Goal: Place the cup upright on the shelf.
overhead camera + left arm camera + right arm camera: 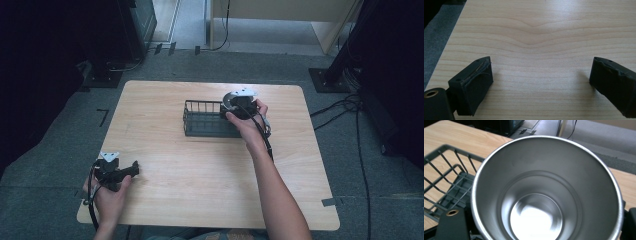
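You're at a light wood table [200, 190] w/ rounded corners, set on grey carpet [55, 150]. Black tape marks [103, 116] sit on the floor left of it. Dark equipment stands [107, 35] fill the far left; cables [345, 107] trail at right. A pale wood cabinet [280, 15] stands at back, w/ daylight on the floor there.

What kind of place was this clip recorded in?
Probably a lab or recording room, not a home: a bare wooden table on grey carpet, cables across the floor, dark stand bases beside it. A wire basket and steel cup look like props.
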`<state>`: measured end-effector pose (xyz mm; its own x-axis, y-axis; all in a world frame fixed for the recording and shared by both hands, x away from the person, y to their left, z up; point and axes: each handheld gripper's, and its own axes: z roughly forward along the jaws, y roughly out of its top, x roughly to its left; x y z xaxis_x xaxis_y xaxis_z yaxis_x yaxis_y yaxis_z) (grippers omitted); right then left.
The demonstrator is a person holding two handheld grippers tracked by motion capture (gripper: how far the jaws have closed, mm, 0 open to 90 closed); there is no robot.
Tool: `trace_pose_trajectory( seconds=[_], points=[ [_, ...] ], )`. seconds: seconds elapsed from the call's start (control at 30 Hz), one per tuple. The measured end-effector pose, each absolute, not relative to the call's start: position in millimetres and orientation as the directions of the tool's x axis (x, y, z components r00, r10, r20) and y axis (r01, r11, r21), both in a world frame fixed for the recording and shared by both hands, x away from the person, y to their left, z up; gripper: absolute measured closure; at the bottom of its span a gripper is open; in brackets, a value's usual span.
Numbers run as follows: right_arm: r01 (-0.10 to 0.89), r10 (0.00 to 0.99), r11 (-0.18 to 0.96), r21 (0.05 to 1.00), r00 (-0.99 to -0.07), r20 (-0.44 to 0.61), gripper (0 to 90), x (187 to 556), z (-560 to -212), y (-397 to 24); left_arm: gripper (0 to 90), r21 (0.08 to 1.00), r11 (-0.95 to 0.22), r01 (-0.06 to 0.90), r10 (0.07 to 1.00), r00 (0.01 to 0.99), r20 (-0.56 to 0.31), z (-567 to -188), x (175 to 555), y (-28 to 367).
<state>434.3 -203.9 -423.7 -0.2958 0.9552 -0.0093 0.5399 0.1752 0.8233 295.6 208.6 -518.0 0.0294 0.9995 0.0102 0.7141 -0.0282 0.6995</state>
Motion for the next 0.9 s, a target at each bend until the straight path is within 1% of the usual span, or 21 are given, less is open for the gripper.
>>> trace_pose_trajectory(
  seconds=[0.37,0.7,0.73,0.77,0.83,0.9],
  points=[
    [0.574,0.951,0.195,0.795,-0.309,-0.009,18.4,437,-444,-199,5.0,0.699,-0.028,0.714,1.000,0.029,0.010,-518,296,209],
    [0.575,0.952,0.201,0.793,-0.305,-0.020,17.4,437,-445,-198,5.1,0.700,-0.028,0.714,1.000,0.030,0.010,-518,296,209],
    [0.575,0.953,0.197,0.794,-0.303,-0.017,15.6,437,-445,-199,5.1,0.700,-0.028,0.714,1.000,0.029,0.010,-518,296,209],
    [0.577,0.952,0.191,0.794,-0.305,-0.007,11.9,437,-444,-199,5.1,0.700,-0.028,0.714,1.000,0.029,0.010,-518,296,209],
    [0.578,0.953,0.187,0.795,-0.304,-0.003,9.4,436,-442,-201,5.1,0.700,-0.028,0.714,1.000,0.029,0.010,-518,296,208],
    [0.577,0.951,0.187,0.795,-0.309,0.001,3.4,434,-441,-203,5.1,0.700,-0.028,0.714,1.000,0.030,0.010,-518,296,208]
  ],
)
